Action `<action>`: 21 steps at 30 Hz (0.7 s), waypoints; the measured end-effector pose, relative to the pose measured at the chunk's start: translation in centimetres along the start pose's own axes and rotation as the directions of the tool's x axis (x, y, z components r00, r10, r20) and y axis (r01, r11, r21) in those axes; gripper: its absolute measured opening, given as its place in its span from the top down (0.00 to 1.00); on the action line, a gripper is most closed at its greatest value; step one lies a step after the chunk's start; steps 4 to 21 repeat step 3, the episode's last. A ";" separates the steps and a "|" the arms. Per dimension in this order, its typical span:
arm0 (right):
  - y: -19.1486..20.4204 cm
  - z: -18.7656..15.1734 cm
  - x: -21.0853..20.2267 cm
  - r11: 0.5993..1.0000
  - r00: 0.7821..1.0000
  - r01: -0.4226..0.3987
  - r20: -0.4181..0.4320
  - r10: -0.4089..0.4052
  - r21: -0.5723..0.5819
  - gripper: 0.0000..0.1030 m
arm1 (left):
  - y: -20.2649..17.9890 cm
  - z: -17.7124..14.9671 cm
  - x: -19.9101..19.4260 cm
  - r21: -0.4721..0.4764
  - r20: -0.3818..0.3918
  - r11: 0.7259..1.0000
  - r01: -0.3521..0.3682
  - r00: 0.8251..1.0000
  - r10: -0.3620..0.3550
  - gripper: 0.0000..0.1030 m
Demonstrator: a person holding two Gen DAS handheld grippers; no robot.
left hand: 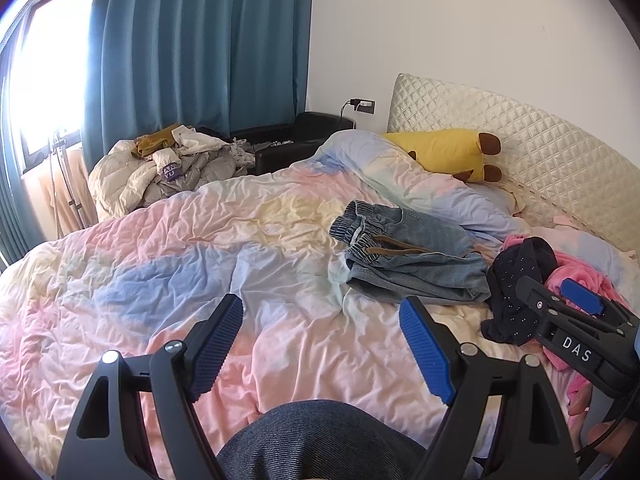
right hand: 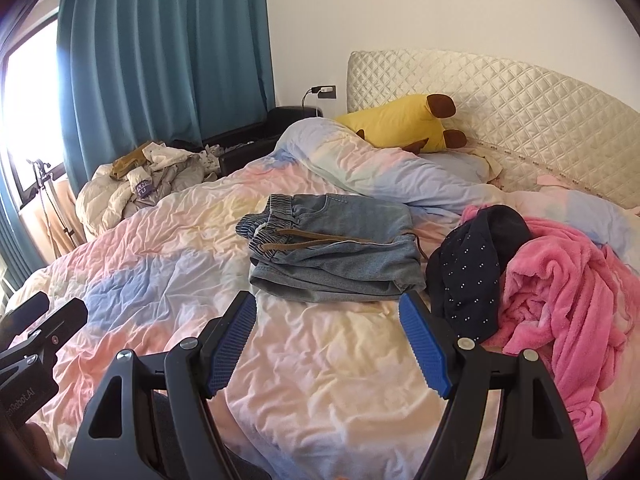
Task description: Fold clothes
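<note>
Folded blue jeans [left hand: 408, 256] [right hand: 336, 252] with a brown drawstring lie on the pastel duvet [left hand: 180, 248] [right hand: 160, 240]. To their right lie a dark navy dotted garment [left hand: 516, 280] [right hand: 472, 268] and a crumpled pink fleece garment [left hand: 576, 276] [right hand: 560, 296]. My left gripper [left hand: 322, 344] is open and empty above the duvet, short of the jeans. My right gripper [right hand: 328, 340] is open and empty just in front of the jeans; it also shows in the left wrist view [left hand: 560, 300] beside the navy garment.
A yellow plush toy [left hand: 452, 152] [right hand: 404, 124] lies by the quilted headboard [left hand: 520, 140] [right hand: 520, 120]. A pile of jackets and clothes [left hand: 164, 168] [right hand: 140, 180] lies at the far left. Teal curtains [left hand: 192, 48], a window and a dark bedside chair [left hand: 288, 140] stand behind.
</note>
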State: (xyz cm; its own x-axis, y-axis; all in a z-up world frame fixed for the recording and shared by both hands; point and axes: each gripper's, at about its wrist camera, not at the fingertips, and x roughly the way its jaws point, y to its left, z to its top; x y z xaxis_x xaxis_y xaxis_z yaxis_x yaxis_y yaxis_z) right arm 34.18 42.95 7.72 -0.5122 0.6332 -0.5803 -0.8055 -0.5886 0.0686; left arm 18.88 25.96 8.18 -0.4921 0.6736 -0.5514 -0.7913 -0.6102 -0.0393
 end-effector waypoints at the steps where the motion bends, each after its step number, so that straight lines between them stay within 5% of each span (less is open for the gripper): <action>1: 0.0 0.0 -0.1 1.000 1.000 0.004 0.004 -0.004 -0.001 0.27 | 0.0 0.0 0.0 -0.001 0.000 1.000 -0.001 1.000 0.001 0.20; 21: 0.0 0.3 0.0 1.000 1.000 0.009 0.011 -0.009 -0.007 0.27 | 0.1 0.0 0.0 -0.003 -0.001 1.000 -0.002 1.000 0.002 0.20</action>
